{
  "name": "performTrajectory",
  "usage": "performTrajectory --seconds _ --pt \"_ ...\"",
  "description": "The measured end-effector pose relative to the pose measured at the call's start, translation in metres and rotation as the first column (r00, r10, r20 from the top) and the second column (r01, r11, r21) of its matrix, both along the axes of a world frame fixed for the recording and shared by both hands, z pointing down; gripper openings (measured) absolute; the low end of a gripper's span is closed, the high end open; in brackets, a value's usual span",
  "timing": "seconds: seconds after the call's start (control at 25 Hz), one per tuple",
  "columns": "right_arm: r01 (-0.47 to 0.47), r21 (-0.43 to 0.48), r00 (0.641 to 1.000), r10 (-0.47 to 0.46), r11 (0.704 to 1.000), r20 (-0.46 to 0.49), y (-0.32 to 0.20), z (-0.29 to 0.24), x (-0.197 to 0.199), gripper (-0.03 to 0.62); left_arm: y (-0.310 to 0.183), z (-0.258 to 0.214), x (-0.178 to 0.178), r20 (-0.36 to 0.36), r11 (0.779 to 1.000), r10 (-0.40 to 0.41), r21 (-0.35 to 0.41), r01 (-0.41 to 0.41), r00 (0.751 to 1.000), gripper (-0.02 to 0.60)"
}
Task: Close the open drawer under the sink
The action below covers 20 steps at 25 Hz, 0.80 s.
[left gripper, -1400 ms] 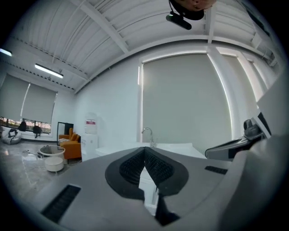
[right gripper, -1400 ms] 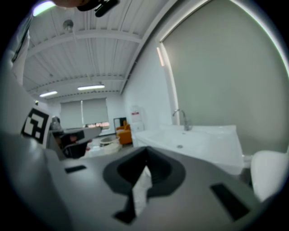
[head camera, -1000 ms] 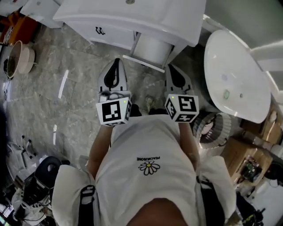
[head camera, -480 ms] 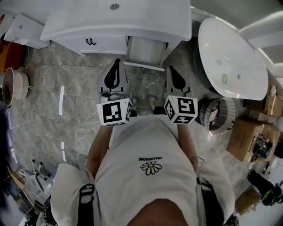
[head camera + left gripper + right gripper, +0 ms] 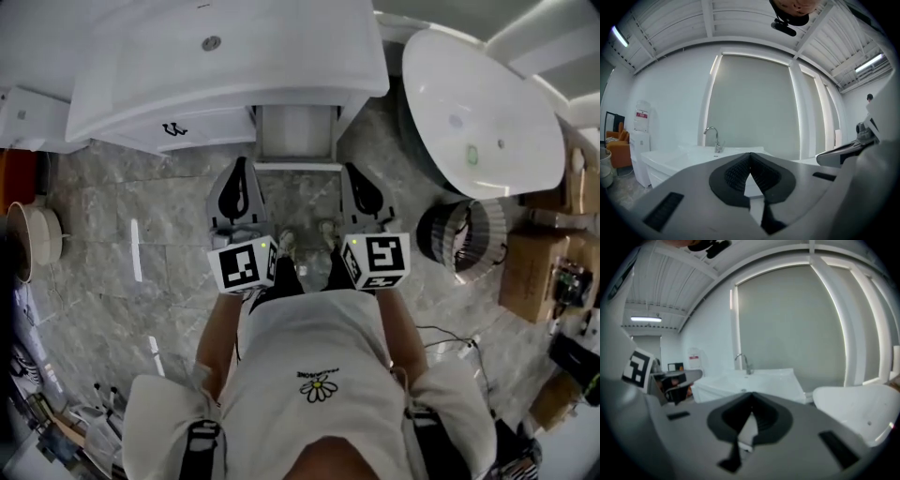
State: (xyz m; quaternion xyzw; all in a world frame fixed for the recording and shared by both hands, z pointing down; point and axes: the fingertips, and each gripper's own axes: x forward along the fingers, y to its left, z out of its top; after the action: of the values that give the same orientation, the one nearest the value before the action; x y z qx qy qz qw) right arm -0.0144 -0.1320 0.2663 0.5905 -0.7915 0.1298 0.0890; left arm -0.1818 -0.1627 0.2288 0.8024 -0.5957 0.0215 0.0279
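Note:
In the head view, the white sink cabinet [image 5: 225, 66] runs along the top. Its open drawer [image 5: 295, 141] sticks out toward me, with the front edge lowest in the picture. My left gripper [image 5: 239, 167] is shut and empty, its tip just left of the drawer's front edge. My right gripper [image 5: 354, 171] also looks shut and empty, its tip just right of that edge. Whether either tip touches the drawer I cannot tell. The left gripper view shows the left gripper [image 5: 750, 154] pointing level at the sink and tap [image 5: 712, 138]. The right gripper view shows the right gripper [image 5: 751, 397] below the tap [image 5: 744, 364].
A large white oval tub [image 5: 478, 112] stands right of the cabinet. Below it sit a round wire-caged device [image 5: 455, 234] and a cardboard box [image 5: 530, 272]. A beige bowl [image 5: 33, 239] lies on the grey marble floor [image 5: 141, 244] at the left. My shoes [image 5: 305, 242] are behind the grippers.
The cabinet and drawer have swung from tilted at upper right to square in front of me. Both grippers now sit closer to the drawer's front edge, one on each side.

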Motion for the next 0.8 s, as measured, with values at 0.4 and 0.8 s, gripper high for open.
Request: performTrajectory --seconds 0.4,0.8 --pt "-0.056 -0.018 0.998 0.055 0.998 -0.030 -0.035 0.105 0.008 0.029 -0.043 0.128 0.006 0.001 0.998 -0.005 -0.058 0.005 1.000 0.021" --pt "-0.073 -0.086 0.997 0.074 0.994 0.016 -0.036 0.205 0.000 0.029 -0.032 0.240 0.023 0.050 0.991 0.011 -0.130 -0.005 0.999 0.021"
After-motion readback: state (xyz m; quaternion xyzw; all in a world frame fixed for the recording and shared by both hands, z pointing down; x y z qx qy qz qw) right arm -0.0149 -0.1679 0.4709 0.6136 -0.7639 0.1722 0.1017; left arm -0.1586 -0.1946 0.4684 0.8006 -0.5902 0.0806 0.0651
